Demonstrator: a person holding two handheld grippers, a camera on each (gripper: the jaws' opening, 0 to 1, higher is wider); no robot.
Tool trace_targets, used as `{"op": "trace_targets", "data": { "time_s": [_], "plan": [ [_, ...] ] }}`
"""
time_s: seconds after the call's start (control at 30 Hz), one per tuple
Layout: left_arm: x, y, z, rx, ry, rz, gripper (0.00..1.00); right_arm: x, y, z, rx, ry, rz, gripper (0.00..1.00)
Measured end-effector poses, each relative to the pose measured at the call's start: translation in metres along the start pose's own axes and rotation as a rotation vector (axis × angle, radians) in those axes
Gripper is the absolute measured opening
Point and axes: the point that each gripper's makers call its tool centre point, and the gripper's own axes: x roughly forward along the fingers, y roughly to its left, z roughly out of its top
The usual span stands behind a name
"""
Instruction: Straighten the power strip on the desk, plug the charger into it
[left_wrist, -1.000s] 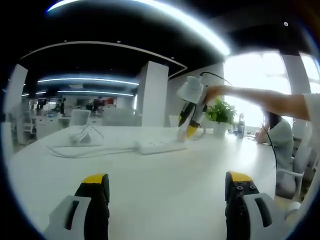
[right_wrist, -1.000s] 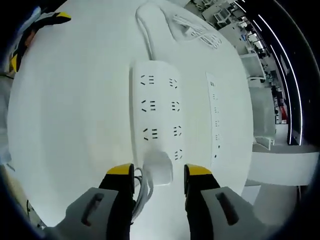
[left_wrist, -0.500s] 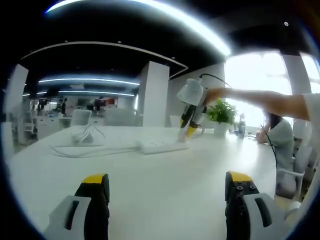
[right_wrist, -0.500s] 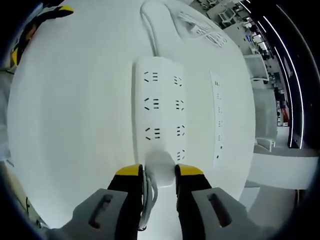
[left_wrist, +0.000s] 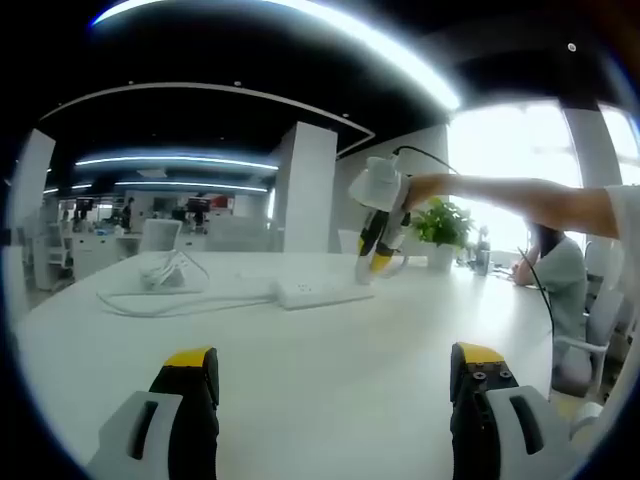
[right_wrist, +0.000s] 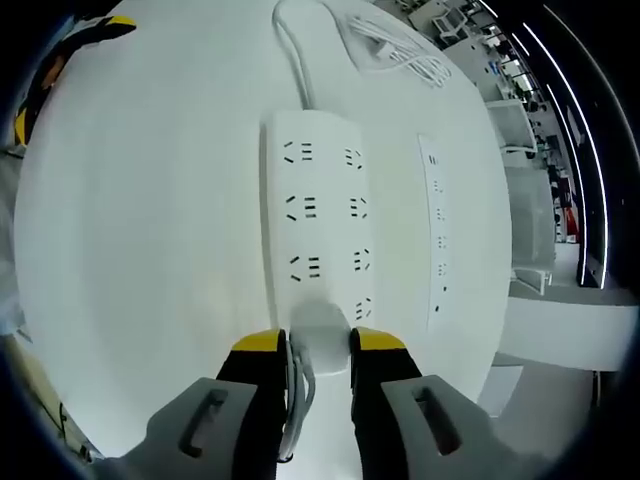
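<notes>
The right hand-held gripper (right_wrist: 320, 340) clamps the white charger (right_wrist: 320, 328) at the power strip's (right_wrist: 320, 215) near end; the left hand-held gripper (left_wrist: 335, 365) stands wide open above the tabletop (left_wrist: 330, 335).

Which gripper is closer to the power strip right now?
Right. The right gripper is directly over the power strip's near end, shut on the charger. The left gripper is open, well back across the desk.
</notes>
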Motion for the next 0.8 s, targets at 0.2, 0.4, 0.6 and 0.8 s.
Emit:
{"op": "trace_targets", "data": {
  "time_s": [0.2, 0.4, 0.6, 0.8],
  "plan": [
    [0.005, -0.005, 0.001, 0.000, 0.001, -0.010, 0.99, 0.001, -0.001, 0.000, 0.039, -0.015, 0.028, 0.21],
    [0.012, -0.009, 0.002, -0.002, 0.000, -0.021, 0.99, 0.001, -0.001, 0.000, 0.066, -0.050, 0.062, 0.21],
    [0.014, -0.010, 0.005, 0.011, 0.005, -0.020, 0.99, 0.003, 0.000, 0.002, 0.081, -0.076, 0.092, 0.21],
    [0.014, -0.014, 0.007, 0.018, 0.004, -0.018, 0.99, 0.015, -0.006, -0.001, 0.070, -0.051, 0.085, 0.22]
  ]
}}
